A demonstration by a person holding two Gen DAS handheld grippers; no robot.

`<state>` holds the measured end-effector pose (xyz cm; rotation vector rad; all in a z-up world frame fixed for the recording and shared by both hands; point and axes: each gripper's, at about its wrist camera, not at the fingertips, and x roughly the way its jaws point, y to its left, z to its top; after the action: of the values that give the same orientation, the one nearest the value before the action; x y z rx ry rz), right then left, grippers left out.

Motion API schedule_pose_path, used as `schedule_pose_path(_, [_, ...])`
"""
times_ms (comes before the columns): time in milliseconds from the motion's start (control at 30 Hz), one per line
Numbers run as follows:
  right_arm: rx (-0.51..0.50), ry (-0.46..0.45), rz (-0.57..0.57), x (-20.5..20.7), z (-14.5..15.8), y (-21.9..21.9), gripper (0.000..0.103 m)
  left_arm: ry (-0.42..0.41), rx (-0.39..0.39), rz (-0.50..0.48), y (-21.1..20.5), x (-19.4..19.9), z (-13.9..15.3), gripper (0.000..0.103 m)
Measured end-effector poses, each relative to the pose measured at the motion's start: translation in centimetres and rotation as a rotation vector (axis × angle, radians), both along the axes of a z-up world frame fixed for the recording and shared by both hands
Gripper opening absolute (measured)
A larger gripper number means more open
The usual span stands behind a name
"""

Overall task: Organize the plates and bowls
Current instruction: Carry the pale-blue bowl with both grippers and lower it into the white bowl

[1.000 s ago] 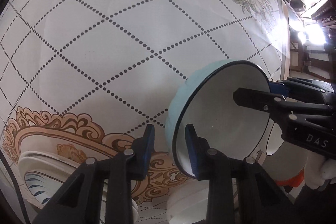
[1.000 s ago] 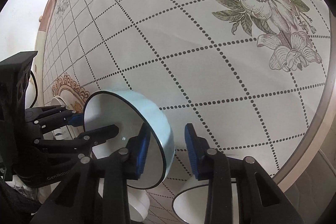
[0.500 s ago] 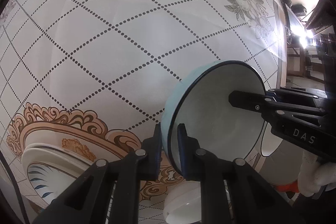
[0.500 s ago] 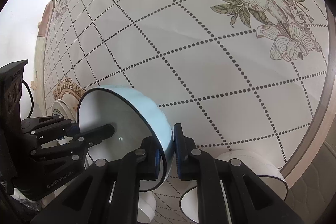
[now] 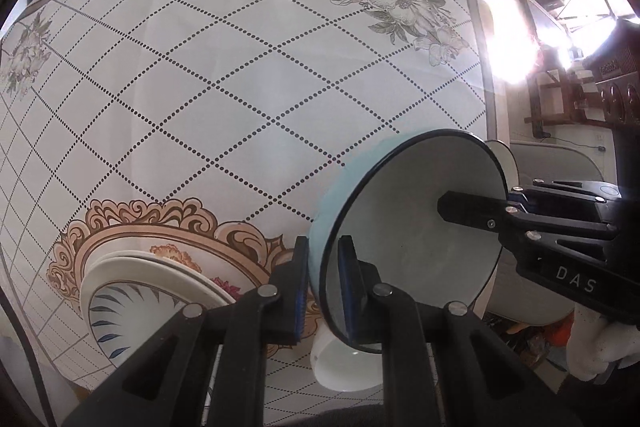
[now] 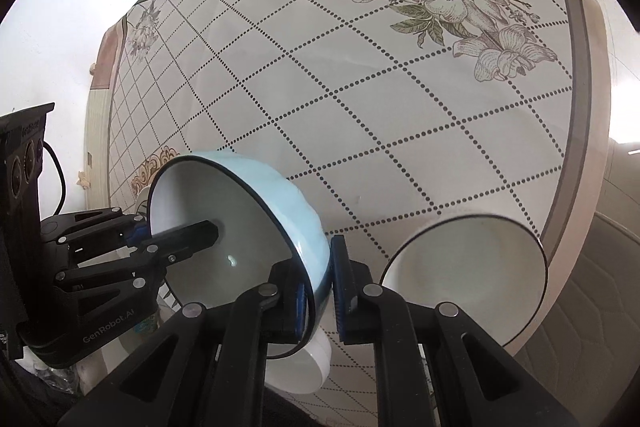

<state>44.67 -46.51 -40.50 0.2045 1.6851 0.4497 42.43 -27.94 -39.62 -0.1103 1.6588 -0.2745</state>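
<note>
The desk (image 5: 224,75) is lying well below both sets of jaws. Between them the blue bowl (image 5: 416,227) is being carried, tilted on edge, white inside, dark-rimmed. The left gripper (image 5: 323,279) and right gripper (image 6: 320,287) are each pinching opposite sides of its rim. Next, I judge, it needs levelling and lowering onto the white bowl (image 6: 468,267) beside the right jaws.
</note>
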Motion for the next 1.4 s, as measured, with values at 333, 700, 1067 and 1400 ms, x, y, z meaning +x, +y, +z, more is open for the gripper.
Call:
schedule_pose_path(333, [-0.006,0.045,-0.09,-11.2,0.6,-0.6,0.012,0.049,0.043,-0.126,-2.0,-7.3,0.2,0.012])
schedule_pose_path(700, [-0.042,0.105,-0.122,-16.8,-3.5,-0.1,0.012,0.116,0.131,-0.21,-2.9,-11.2,-3.6,0.012])
schedule_pose_path(1067, [-0.125,0.144,-0.141,-16.0,-4.5,1.0,0.013,0.14,0.22,-0.226,-4.8,-11.4,-5.0,0.013])
schedule_pose_path(1400, [-0.136,0.193,-0.186,-16.2,-4.0,0.0,0.019,0.14,0.203,-0.226,-3.8,-11.8,-3.9,0.013])
